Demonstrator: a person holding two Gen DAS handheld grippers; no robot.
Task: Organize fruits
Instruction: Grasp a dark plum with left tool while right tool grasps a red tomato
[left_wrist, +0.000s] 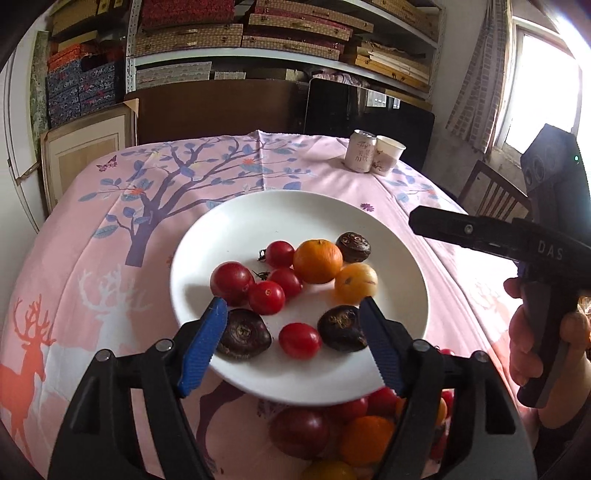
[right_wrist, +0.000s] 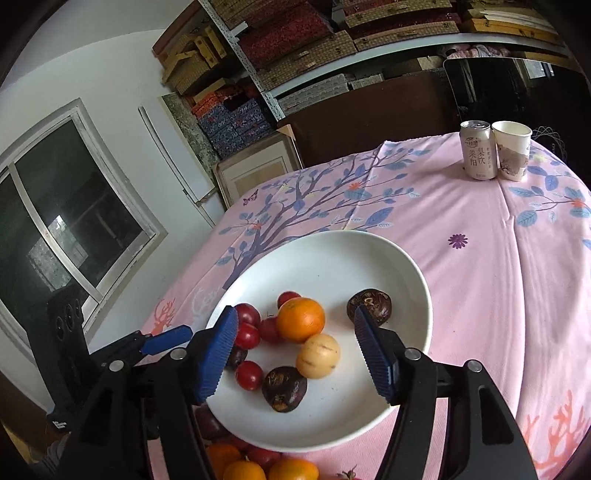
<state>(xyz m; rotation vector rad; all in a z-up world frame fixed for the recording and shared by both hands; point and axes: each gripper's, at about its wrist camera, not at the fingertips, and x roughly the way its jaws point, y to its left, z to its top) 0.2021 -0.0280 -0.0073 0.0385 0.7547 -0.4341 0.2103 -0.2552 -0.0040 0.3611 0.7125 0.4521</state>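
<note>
Left wrist view: the left claw (left_wrist: 293, 321) stands spread at the bottom of the frame, its ribbed blue pads (left_wrist: 202, 347) clear of everything, over the near rim of a white plate (left_wrist: 236, 221). Between the pads lie two dark, wrinkled water chestnuts (left_wrist: 242, 334) and a glossy red cherry tomato (left_wrist: 299, 340). Farther up the plate sit more smooth red tomatoes (left_wrist: 231, 282), a dimpled orange (left_wrist: 317, 260), a pale yellow round fruit (left_wrist: 355, 282) and a third chestnut at the upper right. Below the plate, blurred, more loose fruits (left_wrist: 354, 428) rest on the cloth.

Right wrist view: the right claw (right_wrist: 295, 345) is likewise spread with nothing pinched, its pads hanging above the same plate in the lower middle of the frame. At the lower left the left claw's black body shows. A pink tablecloth (right_wrist: 480, 277) printed with a blue-leaved tree and orange deer covers the tabletop. At the upper right, a pale drink can (right_wrist: 477, 149) stands touching a paper cup (right_wrist: 511, 149). Shelves of woven boxes (right_wrist: 295, 37) fill the top.
</note>
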